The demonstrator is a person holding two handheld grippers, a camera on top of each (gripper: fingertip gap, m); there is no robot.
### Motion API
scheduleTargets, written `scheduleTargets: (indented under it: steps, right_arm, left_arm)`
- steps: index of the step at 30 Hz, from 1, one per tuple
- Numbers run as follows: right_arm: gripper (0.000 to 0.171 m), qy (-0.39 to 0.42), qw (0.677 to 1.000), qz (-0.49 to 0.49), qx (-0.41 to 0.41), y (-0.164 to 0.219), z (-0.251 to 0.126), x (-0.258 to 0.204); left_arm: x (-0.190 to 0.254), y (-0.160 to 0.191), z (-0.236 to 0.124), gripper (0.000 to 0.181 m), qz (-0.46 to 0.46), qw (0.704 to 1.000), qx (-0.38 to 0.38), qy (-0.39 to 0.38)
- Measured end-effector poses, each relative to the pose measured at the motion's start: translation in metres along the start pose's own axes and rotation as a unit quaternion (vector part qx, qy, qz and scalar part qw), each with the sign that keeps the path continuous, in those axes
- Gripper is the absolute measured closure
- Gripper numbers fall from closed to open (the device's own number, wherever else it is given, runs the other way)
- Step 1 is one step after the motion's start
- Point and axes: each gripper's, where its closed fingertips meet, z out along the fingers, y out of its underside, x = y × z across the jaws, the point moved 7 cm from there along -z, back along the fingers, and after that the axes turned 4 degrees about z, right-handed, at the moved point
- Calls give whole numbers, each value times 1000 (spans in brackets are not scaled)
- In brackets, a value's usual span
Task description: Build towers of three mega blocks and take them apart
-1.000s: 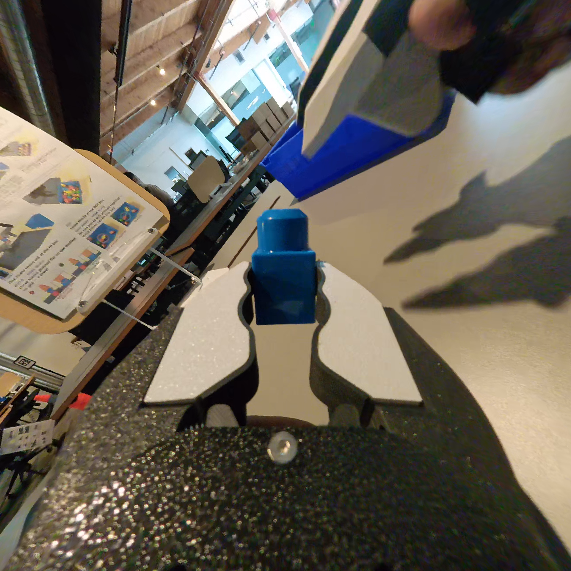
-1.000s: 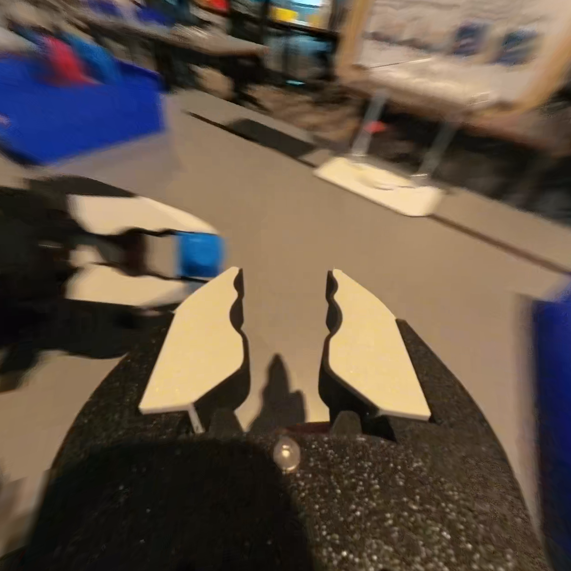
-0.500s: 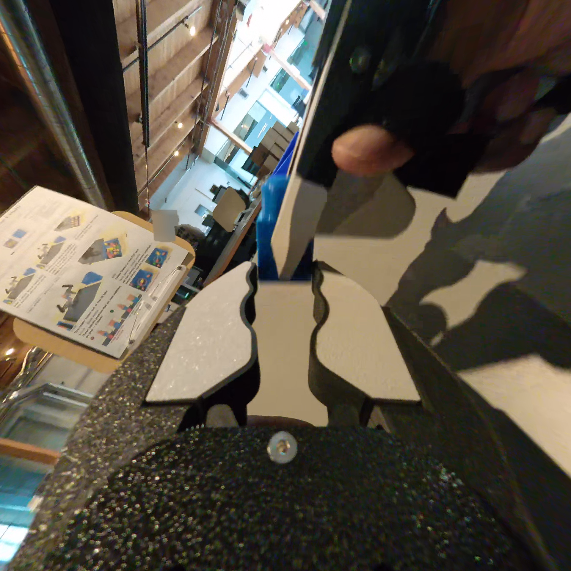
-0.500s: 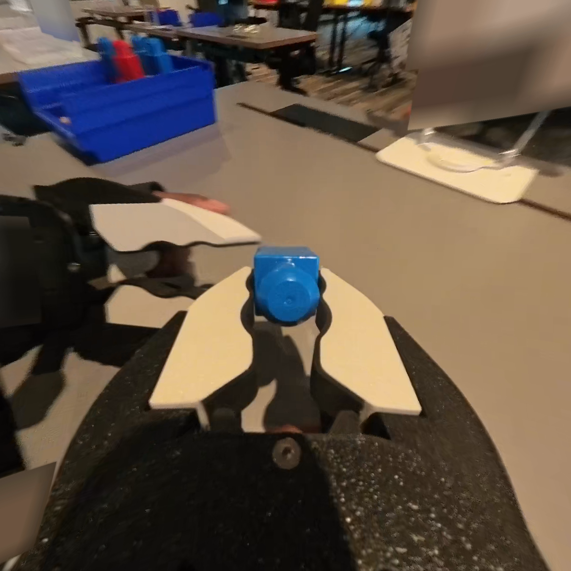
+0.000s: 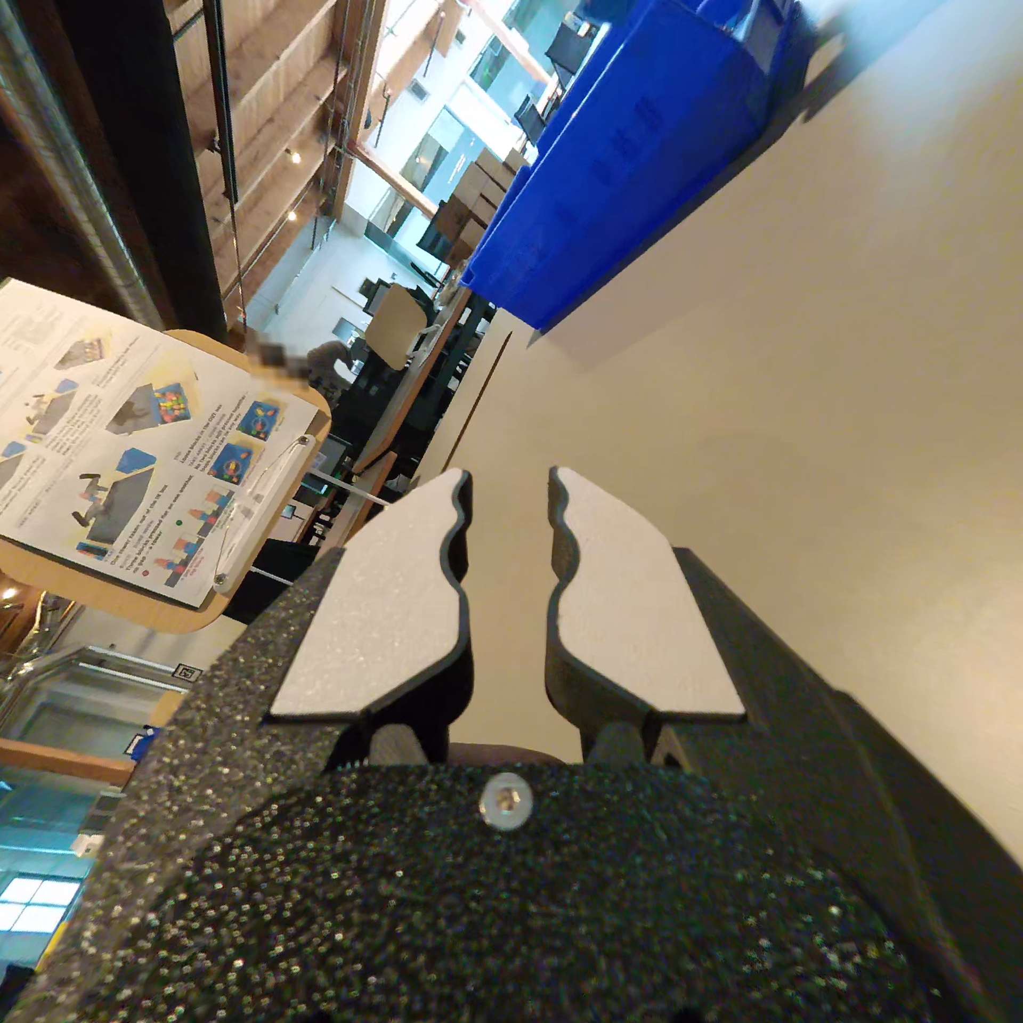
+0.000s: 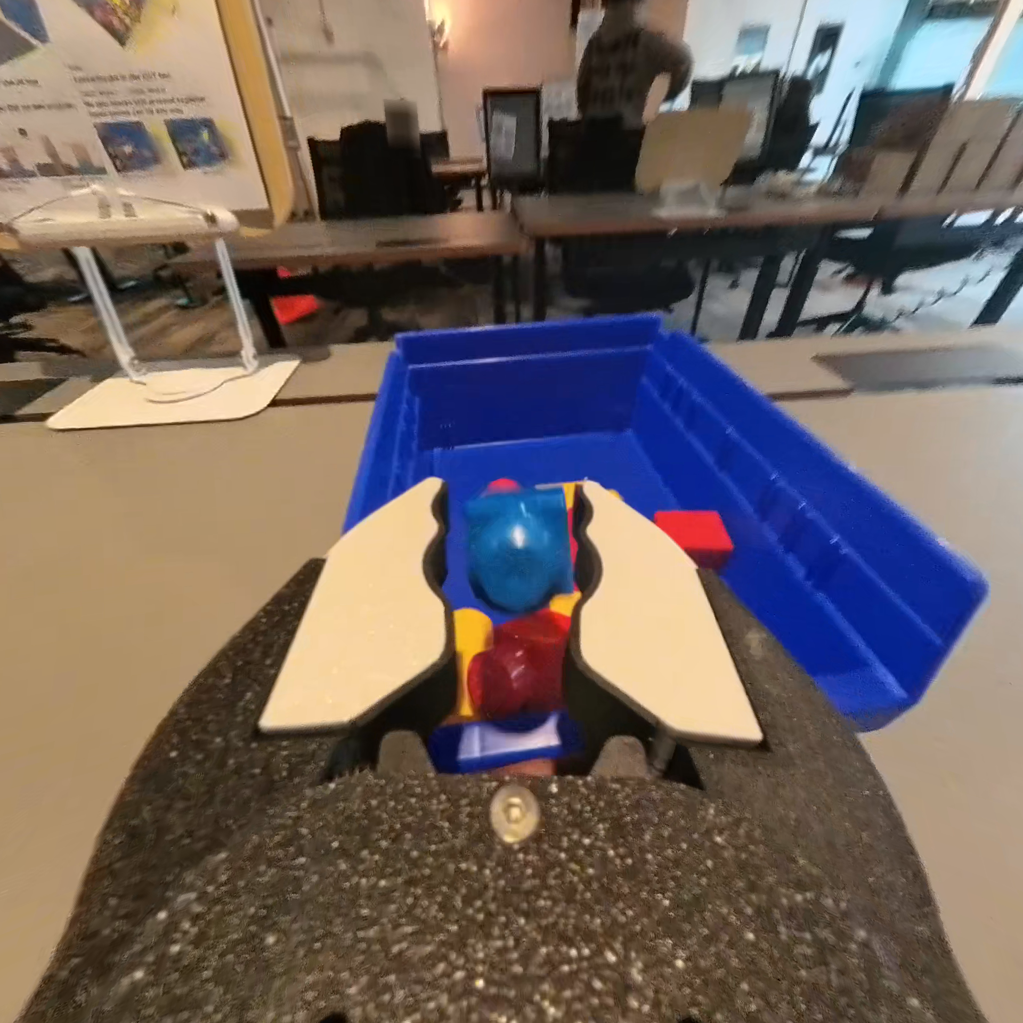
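In the right wrist view my right gripper (image 6: pixel 512 492) is shut on a blue mega block (image 6: pixel 517 545), its stud facing the camera. It holds the block above the near end of a blue bin (image 6: pixel 802 548). Loose blocks lie in the bin below: a red one (image 6: pixel 520 670) and a yellow one (image 6: pixel 470 625) between the fingers, another red one (image 6: pixel 695 534) to the right. In the left wrist view my left gripper (image 5: pixel 509 487) is open and empty, tilted sideways over the beige table (image 5: pixel 775 443). A blue bin (image 5: pixel 625 166) shows at the top right there.
An instruction sheet on a board (image 5: pixel 133 459) stands at the left of the left wrist view; its white stand (image 6: pixel 166 387) sits on the table at the left of the right wrist view. Desks, chairs and a person (image 6: pixel 625 55) are in the background. Tip to tip, the grippers are about 35 cm apart.
The blue block passed from my left gripper to my right gripper. The right gripper then carried it over the blue bin. The left gripper opened and is now empty.
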Motion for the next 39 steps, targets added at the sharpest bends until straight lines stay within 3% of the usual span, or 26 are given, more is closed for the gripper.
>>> scheduleTargets:
  steps: [5, 10, 14, 18, 21, 25, 30, 36, 39]
  right_arm:
    - [120, -33, 998, 54, -10, 6, 4, 11]
    - [124, -88, 992, 72, 63, -19, -21, -5]
    - [131, -230, 969, 9, 89, -34, -44, -77]
    - [131, -378, 922, -68, 42, -10, -53, -167]
    - [131, -432, 897, -92, -7, 25, -47, -218]
    - [131, -456, 882, -91, -72, 66, -38, -250]
    - [130, -441, 880, -130, -117, 84, -34, -256]
    - [131, -443, 881, -105, -131, 84, -30, -253]
    - [131, -445, 879, -101, -137, 84, -30, -253]
  left_arm:
    - [-3, 4, -1, 156, -11, 1000, -8, -5]
    - [-7, 10, 0, 156, -26, 999, -27, -13]
    - [-14, 16, 0, 155, -55, 997, -50, -28]
    - [-29, 27, -5, 152, -126, 988, -64, -59]
    - [-45, 38, -13, 149, -196, 974, -66, -92]
    - [-69, 60, -30, 143, -260, 950, -79, -151]
    - [-113, 98, -83, 138, -357, 893, -87, -259]
    - [-209, 154, -202, 134, -358, 826, -175, -400]
    - [-256, 195, -259, 131, -380, 782, -253, -425]
